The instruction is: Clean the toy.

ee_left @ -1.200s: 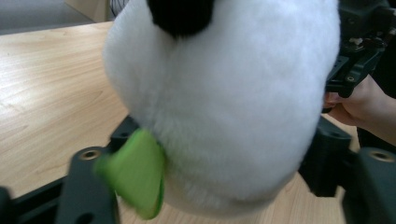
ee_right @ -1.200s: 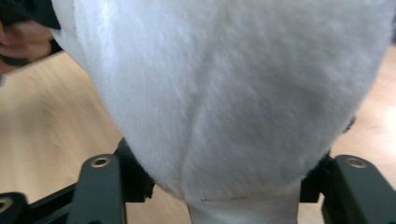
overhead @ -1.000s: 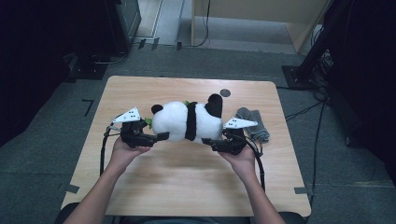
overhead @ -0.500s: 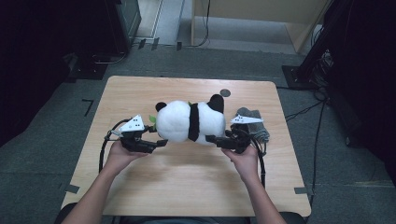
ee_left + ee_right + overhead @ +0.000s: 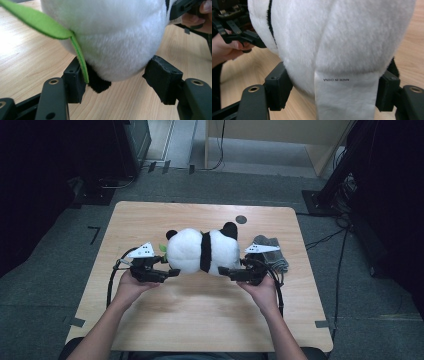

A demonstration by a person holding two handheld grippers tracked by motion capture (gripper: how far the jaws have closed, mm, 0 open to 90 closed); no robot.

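We log a panda plush toy [image 5: 202, 251] lying on its side near the middle of the worktop [image 5: 165, 320], its long axis running left to right, black ears pointing to the far edge.

Left tool [image 5: 172, 271]: it meets the toy's left end. In the left gripper view the 2 pads [image 5: 162, 77] bracket the white rounded bulk; the left pad sits against a black patch and a green felt leaf [image 5: 50, 25], while the right pad stands just clear of the fur. The jaws have just been closing, with the toy between them. We judge this a loose bracket, not a firm squeeze.

Right tool [image 5: 223, 271]: it meets the toy's right end. In the right gripper view both pads [image 5: 278, 86] flank the white body and its sewn-in label [image 5: 344, 100]. The jaws have just been opening with the toy between them; whether they press on the fur we cannot tell.

Why 2 tools: the toy is wide and soft, so, as we read it, a hold at each end keeps it from sagging or rolling. Both hands come in low, near worktop level, which suits catching the underside of the bulk.

A grey folded cloth [image 5: 272, 251] lies near the toy, beyond the right hand [image 5: 261, 290]. A dark round mark [image 5: 241, 219] sits toward the far edge.
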